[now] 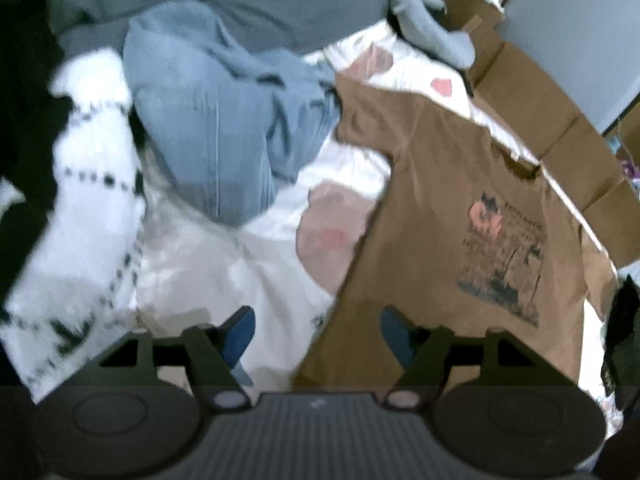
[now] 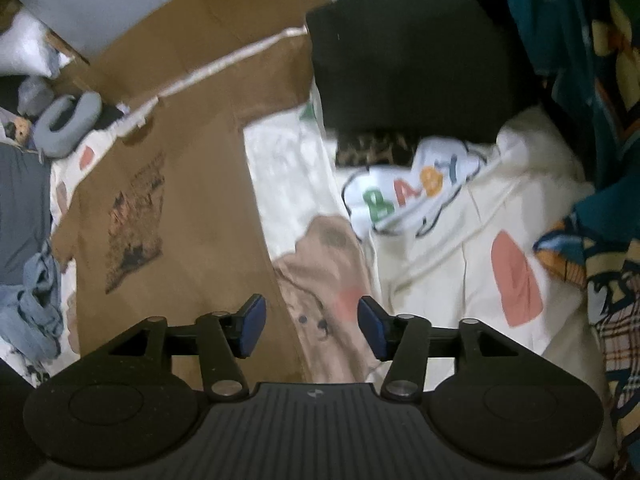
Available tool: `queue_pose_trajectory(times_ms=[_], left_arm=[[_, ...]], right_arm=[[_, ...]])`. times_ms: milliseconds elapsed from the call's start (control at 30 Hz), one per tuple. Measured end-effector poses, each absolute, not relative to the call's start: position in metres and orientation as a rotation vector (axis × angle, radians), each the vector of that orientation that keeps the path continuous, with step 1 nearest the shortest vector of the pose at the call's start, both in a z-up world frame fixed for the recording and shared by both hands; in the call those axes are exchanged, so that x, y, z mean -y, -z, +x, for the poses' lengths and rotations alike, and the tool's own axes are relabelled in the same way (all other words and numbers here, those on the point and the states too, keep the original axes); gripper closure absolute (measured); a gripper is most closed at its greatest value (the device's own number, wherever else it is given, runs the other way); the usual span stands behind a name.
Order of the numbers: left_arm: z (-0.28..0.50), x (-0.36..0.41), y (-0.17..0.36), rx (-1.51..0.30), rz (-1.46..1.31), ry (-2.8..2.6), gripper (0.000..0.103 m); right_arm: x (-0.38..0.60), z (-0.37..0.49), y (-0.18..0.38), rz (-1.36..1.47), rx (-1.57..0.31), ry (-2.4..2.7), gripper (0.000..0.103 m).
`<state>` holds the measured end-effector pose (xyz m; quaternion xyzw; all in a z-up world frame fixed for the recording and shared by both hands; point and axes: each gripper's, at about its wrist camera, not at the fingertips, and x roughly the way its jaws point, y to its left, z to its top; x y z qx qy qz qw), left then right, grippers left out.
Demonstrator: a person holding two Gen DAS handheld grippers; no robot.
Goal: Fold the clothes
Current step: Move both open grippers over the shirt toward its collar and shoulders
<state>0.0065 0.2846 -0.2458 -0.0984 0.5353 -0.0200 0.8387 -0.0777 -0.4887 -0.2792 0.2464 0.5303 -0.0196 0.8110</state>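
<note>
A grey neck pillow (image 2: 68,122) lies beside flattened cardboard (image 2: 208,36) on cartoon bedding (image 2: 452,280).

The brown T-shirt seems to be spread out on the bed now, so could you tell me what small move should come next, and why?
Probably bring one gripper down to a side edge of the brown T-shirt to start a fold: it lies flat, print up, and both the left gripper and right gripper are open and empty above it.

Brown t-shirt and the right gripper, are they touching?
Apart. The right wrist view shows the right gripper open and empty above the brown t-shirt spread on the bed.
</note>
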Motion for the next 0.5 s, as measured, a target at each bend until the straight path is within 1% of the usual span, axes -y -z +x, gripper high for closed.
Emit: queue_pose_trajectory(times_ms=[500], left_arm=[[0.037,-0.279,0.164,-1.007,-0.162,0.058,0.030]], right_arm=[[0.492,-0.065,0.219,0.494,-1.013,0.032,0.042]])
